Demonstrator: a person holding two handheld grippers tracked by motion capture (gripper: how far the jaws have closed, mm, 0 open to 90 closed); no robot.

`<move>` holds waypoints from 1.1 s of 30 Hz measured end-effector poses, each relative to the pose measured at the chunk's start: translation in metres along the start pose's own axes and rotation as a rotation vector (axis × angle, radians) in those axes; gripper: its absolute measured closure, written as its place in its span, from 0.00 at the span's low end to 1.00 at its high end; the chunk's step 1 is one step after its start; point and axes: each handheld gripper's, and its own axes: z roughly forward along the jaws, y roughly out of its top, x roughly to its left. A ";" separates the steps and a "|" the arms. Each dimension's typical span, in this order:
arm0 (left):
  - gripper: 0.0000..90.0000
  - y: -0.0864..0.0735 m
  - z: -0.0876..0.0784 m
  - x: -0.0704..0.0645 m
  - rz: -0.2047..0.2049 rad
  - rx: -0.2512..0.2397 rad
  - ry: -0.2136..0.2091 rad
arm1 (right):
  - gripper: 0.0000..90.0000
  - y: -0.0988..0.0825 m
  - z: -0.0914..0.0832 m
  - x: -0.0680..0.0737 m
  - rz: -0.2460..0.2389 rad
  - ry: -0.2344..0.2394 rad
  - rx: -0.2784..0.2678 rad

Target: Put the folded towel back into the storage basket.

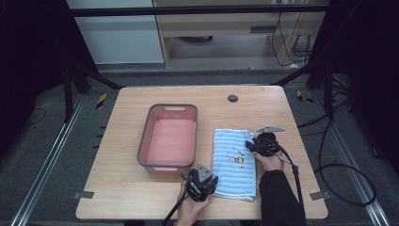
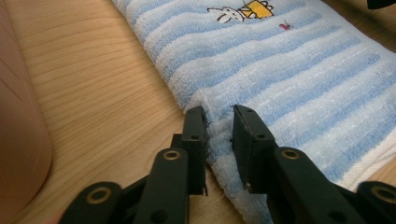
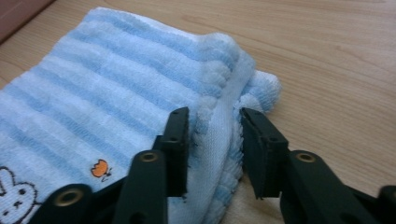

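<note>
Wooden counter (image 1: 141, 197) carried a pink bin (image 1: 168, 135) and, toward its right edge, a folded towel (image 1: 234, 162). Left gripper (image 2: 218, 135) and right gripper (image 3: 215, 140) fingers straddled its edges, unclosed; closing might catch too few layers, unfolding it.

Basin (image 1: 150, 141) left on table (image 1: 127, 197), towel (image 1: 234, 162) just right, seemingly apart

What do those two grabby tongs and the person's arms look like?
Both tongs are black. The left tongs and right tongs each carry a grey three-cornered plate on top and trail a black cable. Up close, each has two flat black jaws on linked bars with round metal-ringed pivot holes. The right arm wears a dark sleeve; the left hand shows no sleeve.
</note>
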 end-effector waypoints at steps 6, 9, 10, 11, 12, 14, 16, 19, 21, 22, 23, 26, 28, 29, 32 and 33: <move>0.94 -0.001 0.000 0.000 -0.034 -0.019 -0.013 | 0.90 0.001 -0.002 0.004 0.003 0.035 -0.006; 0.95 -0.001 -0.002 0.002 -0.050 -0.037 -0.027 | 0.92 0.003 -0.007 0.003 0.001 0.050 -0.026; 0.95 0.000 -0.003 0.003 -0.055 -0.044 -0.030 | 0.92 0.004 -0.009 0.003 0.000 0.053 -0.035; 0.96 0.000 -0.004 0.003 -0.062 -0.050 -0.039 | 0.92 0.005 -0.012 0.003 0.001 0.057 -0.048; 0.96 0.000 -0.004 0.003 -0.062 -0.050 -0.039 | 0.92 0.005 -0.012 0.003 0.001 0.057 -0.048; 0.96 0.005 -0.011 0.004 -0.049 -0.077 -0.049 | 0.92 0.008 -0.021 0.004 0.011 0.082 -0.094; 0.96 0.009 -0.016 0.003 -0.029 -0.092 -0.046 | 0.92 0.010 -0.026 0.004 0.012 0.088 -0.115; 0.96 0.016 -0.024 0.002 -0.013 -0.116 -0.044 | 0.92 0.015 -0.034 0.005 0.006 0.087 -0.140; 0.96 0.020 -0.028 0.002 -0.008 -0.126 -0.043 | 0.92 0.018 -0.040 0.007 -0.008 0.085 -0.162; 0.96 0.022 -0.030 0.002 -0.007 -0.131 -0.046 | 0.92 0.020 -0.042 0.008 -0.011 0.087 -0.174; 0.96 0.022 -0.030 0.002 -0.007 -0.131 -0.046 | 0.92 0.021 -0.045 0.009 -0.008 0.092 -0.183; 0.96 0.029 -0.039 0.000 0.005 -0.151 -0.050 | 0.92 0.025 -0.053 0.011 -0.017 0.088 -0.206; 0.96 0.033 -0.044 0.000 0.017 -0.154 -0.054 | 0.92 0.029 -0.060 0.012 -0.020 0.090 -0.223; 0.96 0.033 -0.044 0.000 0.017 -0.154 -0.054 | 0.92 0.030 -0.062 0.013 -0.021 0.090 -0.232; 0.96 0.042 -0.052 0.000 0.026 -0.181 -0.055 | 0.92 0.038 -0.075 0.017 -0.033 0.083 -0.266; 0.96 0.044 -0.055 0.000 0.034 -0.187 -0.051 | 0.92 0.040 -0.077 0.017 -0.036 0.081 -0.272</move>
